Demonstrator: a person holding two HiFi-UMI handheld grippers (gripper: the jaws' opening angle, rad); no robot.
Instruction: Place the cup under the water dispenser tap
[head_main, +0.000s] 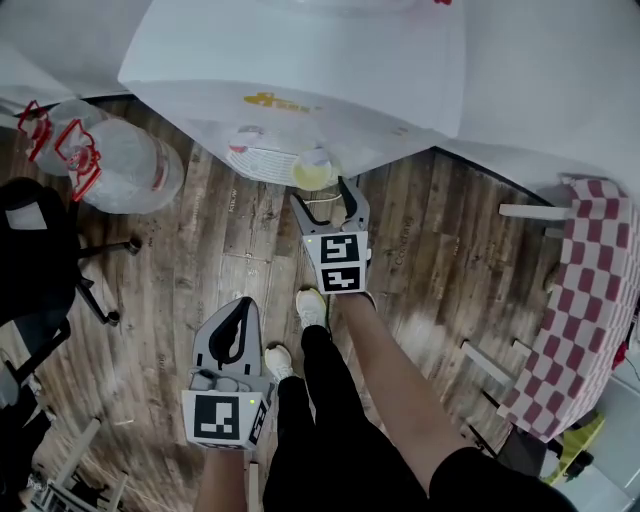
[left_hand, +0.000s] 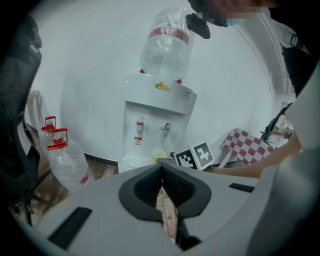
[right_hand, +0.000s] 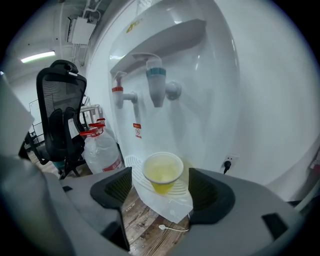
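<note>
One Light Cup at the Dispenser: Grip Notes

Dispenser (right_hand: 200, 75): white, floor-standing, with taps above a drip tray (right_hand: 135, 161). Right gripper (head_main: 322, 195): fingers spread wide; the cup stands in line with the gap, apparently untouched. Left gripper (head_main: 243, 305): fingers pressed together, empty, held low and well back. Cup (right_hand: 162, 172): small, pale yellow, upright on the tray, roughly below the blue tap (right_hand: 156, 82). Expect it to be light, thin-walled, and easily crushed or tipped. Take hold mid-wall, below the rim, with a gentle squeeze only.
</note>
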